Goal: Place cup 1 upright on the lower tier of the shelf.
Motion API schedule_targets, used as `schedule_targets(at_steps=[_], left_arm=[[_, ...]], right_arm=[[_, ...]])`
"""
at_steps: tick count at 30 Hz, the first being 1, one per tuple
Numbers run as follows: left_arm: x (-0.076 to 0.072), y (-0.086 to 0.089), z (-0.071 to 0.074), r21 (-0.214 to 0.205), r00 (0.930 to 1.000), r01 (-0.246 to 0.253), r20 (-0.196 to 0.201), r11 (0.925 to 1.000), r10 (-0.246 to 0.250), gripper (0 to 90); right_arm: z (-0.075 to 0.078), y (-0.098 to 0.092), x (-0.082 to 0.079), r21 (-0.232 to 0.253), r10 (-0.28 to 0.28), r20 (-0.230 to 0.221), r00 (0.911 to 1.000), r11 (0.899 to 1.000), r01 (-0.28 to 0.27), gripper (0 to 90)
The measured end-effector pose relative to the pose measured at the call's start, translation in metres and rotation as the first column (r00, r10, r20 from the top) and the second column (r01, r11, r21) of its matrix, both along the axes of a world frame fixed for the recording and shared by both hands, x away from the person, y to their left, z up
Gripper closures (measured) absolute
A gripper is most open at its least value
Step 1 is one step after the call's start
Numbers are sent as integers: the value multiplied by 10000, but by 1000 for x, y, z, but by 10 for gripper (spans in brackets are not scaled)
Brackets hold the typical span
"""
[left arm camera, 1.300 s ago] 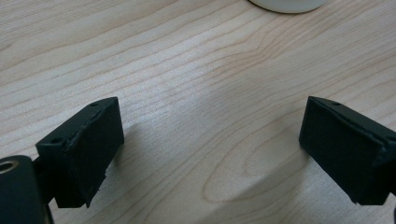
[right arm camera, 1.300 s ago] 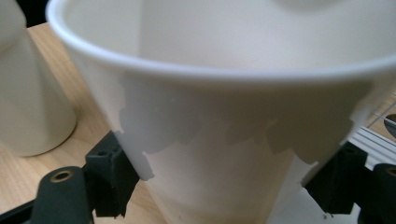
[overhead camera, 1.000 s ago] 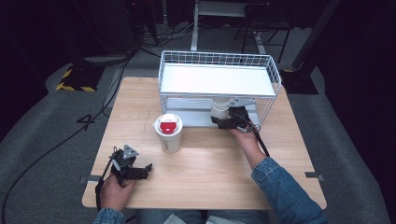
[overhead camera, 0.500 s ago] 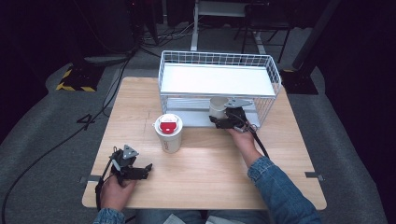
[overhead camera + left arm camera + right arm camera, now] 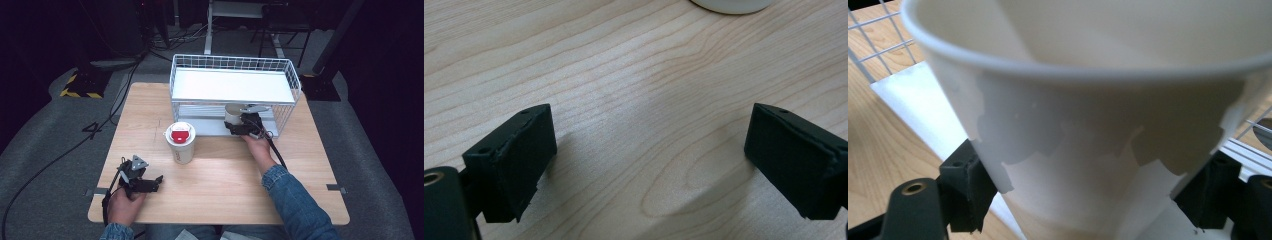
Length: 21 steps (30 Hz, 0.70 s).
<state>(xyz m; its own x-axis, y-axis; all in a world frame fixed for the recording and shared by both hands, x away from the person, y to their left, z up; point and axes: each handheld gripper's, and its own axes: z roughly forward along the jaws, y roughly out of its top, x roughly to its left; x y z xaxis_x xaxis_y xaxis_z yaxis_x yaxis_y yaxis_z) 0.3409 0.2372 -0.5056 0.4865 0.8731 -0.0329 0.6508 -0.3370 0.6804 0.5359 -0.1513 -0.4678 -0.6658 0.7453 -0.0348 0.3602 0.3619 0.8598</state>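
1. Since one second ago, little has shifted: the right gripper (image 5: 239, 123) remains at the front of the wire basket (image 5: 287, 70), and the left gripper (image 5: 145, 181) stays low on the table (image 5: 220, 175).
2. Right gripper: its jaws press against both sides of a white paper cup (image 5: 1098, 130), holding it upright on the white lower shelf (image 5: 205, 126) of the basket; in the high view the cup (image 5: 233, 113) stands just under the upper shelf.
3. Left gripper: its jaws stand wide apart over bare wood, with nothing between them; the left gripper view shows the gripper (image 5: 649, 150) near the table surface.
4. A second cup with a red-and-white lid (image 5: 180, 142) stands on the table in front of the basket, between the two grippers and well apart from the left one.
5. The person's right hand (image 5: 258, 147) and a blue denim sleeve (image 5: 295, 200) reach toward the basket.
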Motion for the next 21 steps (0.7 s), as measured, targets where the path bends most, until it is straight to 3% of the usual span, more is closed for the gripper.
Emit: schedule_targets(at_steps=[21], left_arm=[[0,0,0,0,10000,-3,0,10000,3,70]], right_arm=[[-12,11,11,232,-293,-109,9995,9993,296,231]])
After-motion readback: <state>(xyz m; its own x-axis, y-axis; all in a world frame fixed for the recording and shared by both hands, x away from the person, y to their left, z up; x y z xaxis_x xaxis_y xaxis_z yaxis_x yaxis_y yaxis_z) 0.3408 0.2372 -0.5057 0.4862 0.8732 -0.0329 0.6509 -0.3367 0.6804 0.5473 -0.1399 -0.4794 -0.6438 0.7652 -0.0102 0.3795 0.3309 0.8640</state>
